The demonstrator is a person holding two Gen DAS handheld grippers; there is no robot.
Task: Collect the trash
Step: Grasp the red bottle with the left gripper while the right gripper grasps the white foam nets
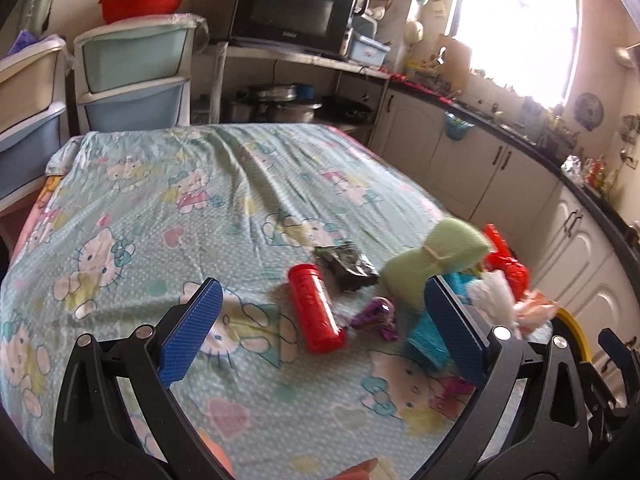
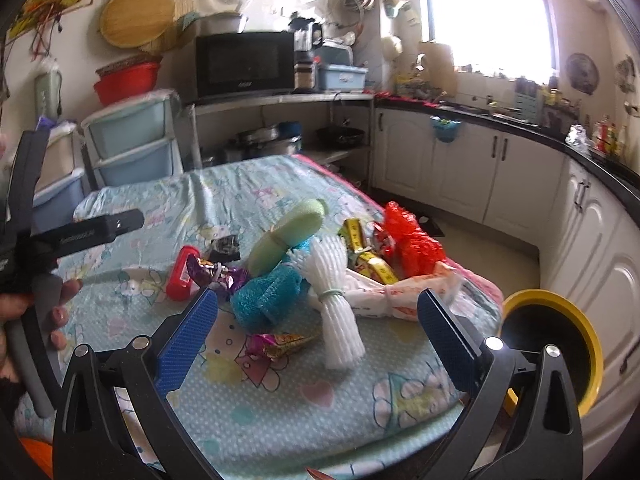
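Note:
A pile of trash lies on the table's cartoon-print cloth (image 1: 168,216): a red tube (image 1: 316,308), a black wrapper (image 1: 346,264), a purple foil wrapper (image 1: 376,318), a green foam roll (image 1: 436,256), a teal net (image 2: 268,294), a white foam net bundle (image 2: 334,280) and red crinkled plastic (image 2: 412,244). My left gripper (image 1: 324,332) is open just in front of the red tube, nothing between its pads. My right gripper (image 2: 320,332) is open over a pink-gold wrapper (image 2: 280,344) and the white bundle's lower end. A yellow-rimmed bin (image 2: 556,344) stands beside the table's right edge.
Plastic drawer units (image 1: 132,76) and a shelf with a microwave (image 1: 288,8) stand behind the table. White cabinets under a dark countertop (image 2: 520,160) run along the right, with open floor between them and the table. A hand (image 2: 48,312) holds the left tool at the right wrist view's left edge.

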